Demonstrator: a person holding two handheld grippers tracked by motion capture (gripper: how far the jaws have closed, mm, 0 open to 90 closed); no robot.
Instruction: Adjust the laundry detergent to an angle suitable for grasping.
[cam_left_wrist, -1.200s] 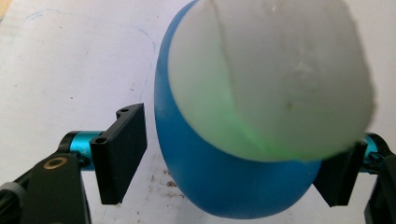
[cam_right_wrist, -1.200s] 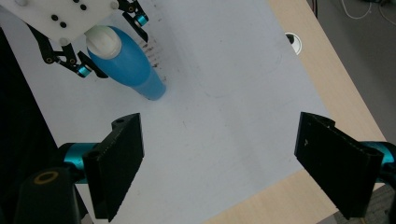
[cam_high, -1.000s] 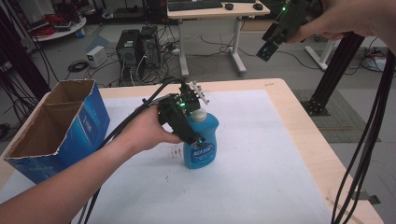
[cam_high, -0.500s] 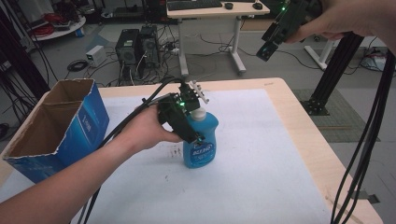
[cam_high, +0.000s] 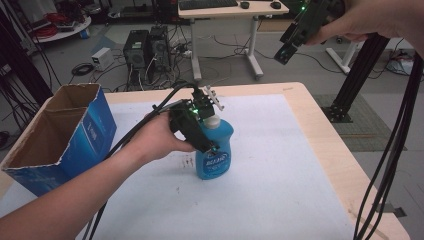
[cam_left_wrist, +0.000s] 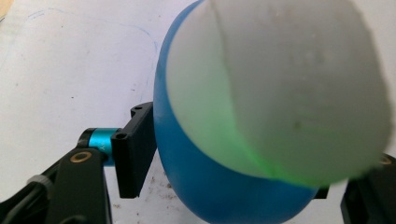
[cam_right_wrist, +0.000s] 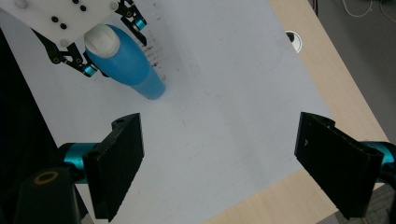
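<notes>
- The left gripper (cam_high: 212, 131) comes down over the bottle (cam_high: 214, 150); its jaws have just been closing and now pinch the sides.
- The bottle stands upright mid-table, right of the box (cam_high: 60, 131).
- The right gripper (cam_high: 290, 41) hangs high, jaws apart.
- Next: probably lift straight up.

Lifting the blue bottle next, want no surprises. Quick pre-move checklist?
1. Left tool around the blue bottle, jaws just closing on its body: ok.
2. Pads pressing firmly on both sides: cannot tell; the left pad looks against it, the right is hidden.
3. Bottle upright on the white mat: ok.
4. White cap on: ok.
5. Right tool open, held high, clear of the bottle: ok.
6. Cardboard box apart from the bottle: ok.
</notes>
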